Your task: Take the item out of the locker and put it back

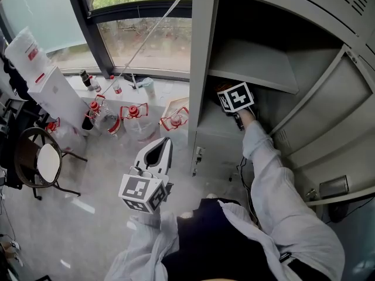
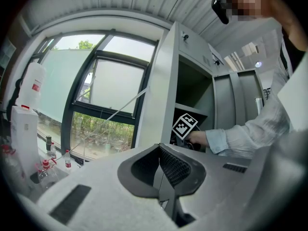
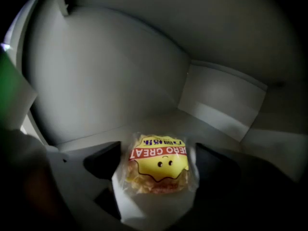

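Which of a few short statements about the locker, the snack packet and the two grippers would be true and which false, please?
1. The right gripper is inside the locker. True.
2. The left gripper holds the snack packet. False: it is empty and outside the locker. The packet lies between the right gripper's jaws.
3. The left gripper's jaws are together. True.
4. The locker door is closed. False: it stands open.
5. The right gripper's jaws stand apart on either side of the packet. True.
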`<state>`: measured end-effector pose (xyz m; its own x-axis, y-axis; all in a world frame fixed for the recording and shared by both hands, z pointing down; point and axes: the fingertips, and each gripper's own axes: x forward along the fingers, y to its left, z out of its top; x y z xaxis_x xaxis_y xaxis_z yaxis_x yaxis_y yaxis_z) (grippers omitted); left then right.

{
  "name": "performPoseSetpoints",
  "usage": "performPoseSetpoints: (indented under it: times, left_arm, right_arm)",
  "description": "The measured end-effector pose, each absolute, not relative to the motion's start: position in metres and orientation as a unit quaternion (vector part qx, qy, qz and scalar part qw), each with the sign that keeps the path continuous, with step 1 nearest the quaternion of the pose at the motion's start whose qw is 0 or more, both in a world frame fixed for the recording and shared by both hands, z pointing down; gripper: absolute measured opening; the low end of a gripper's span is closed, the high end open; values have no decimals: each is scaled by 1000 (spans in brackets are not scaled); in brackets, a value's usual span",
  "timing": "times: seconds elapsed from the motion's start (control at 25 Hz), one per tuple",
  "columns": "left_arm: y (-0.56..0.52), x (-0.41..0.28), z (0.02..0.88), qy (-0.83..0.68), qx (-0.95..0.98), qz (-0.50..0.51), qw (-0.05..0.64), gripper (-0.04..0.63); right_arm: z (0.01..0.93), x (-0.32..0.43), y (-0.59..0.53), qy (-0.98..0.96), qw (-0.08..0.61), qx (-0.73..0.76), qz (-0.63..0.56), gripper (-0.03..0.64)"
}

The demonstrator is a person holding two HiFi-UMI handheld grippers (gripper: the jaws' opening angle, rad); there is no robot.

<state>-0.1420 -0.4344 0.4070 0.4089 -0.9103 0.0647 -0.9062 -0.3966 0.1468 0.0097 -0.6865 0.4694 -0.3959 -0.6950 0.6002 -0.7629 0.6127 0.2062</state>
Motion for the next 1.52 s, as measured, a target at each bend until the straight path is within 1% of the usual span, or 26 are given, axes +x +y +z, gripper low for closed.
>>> performPoseSetpoints:
  times: [0.04, 0.16, 0.56, 0.84, 1.04, 1.24, 1.4, 1.52]
  left_arm:
    - [-434, -142, 407, -543, 836, -13, 80, 6]
    - [-434, -143, 406, -542, 837, -13, 79, 6]
    - [-423, -145, 403, -529, 845, -10, 75, 6]
    - [-409, -144, 403, -511, 856, -8, 75, 6]
    - [-396, -143, 410, -495, 865, -4, 82, 6]
    - [-389, -142, 421, -483, 871, 2, 90, 6]
    - [-386, -135, 422, -472, 877, -1, 93, 6]
    - [-386, -129, 421, -462, 882, 0, 91, 6]
  right_arm:
    - [467, 9, -686, -835, 328, 439, 42, 474]
    - [454, 8, -681, -842, 296, 451, 19, 520]
    - [416, 13, -642, -846, 201, 493, -7, 523]
    - [397, 15, -606, -848, 170, 502, -9, 523]
    - [401, 18, -566, -852, 172, 495, 9, 523]
    - [398, 28, -521, -852, 137, 504, 30, 523]
    - [385, 40, -492, -849, 131, 512, 12, 523]
    - [373, 48, -473, -847, 106, 521, 10, 523]
